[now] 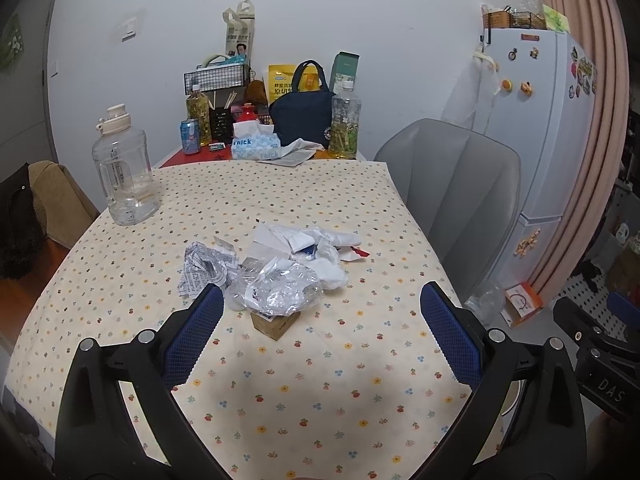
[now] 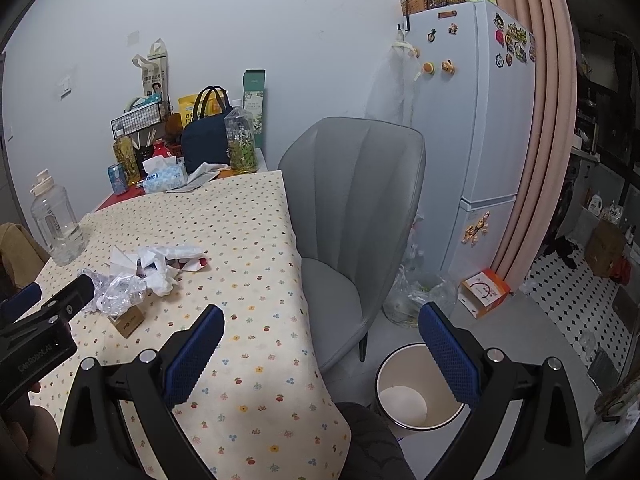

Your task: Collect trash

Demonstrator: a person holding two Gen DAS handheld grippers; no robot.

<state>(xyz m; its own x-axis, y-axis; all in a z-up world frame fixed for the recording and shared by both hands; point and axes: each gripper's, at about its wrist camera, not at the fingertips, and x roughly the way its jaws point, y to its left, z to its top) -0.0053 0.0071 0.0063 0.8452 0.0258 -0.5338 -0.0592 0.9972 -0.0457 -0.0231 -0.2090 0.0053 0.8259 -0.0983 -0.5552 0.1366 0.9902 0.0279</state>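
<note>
Floral tablecloth [image 1: 280, 380] in a small kitchen, grey chair [image 2: 352, 200] beside it. The trash pile [image 1: 280, 264] — crumpled printed paper [image 1: 202, 268], clear plastic film [image 1: 280, 292], white tissue [image 1: 332, 268], a small cardboard box [image 1: 276, 322] — lies mid-table, ahead of my left gripper [image 1: 320, 332], jaws spread and empty. My right gripper [image 2: 320, 344], likewise spread, hangs over the table edge above the open bin [image 2: 416, 392]. All looks light and crushable; the film is probably slippery — I would pinch bunched folds.
</note>
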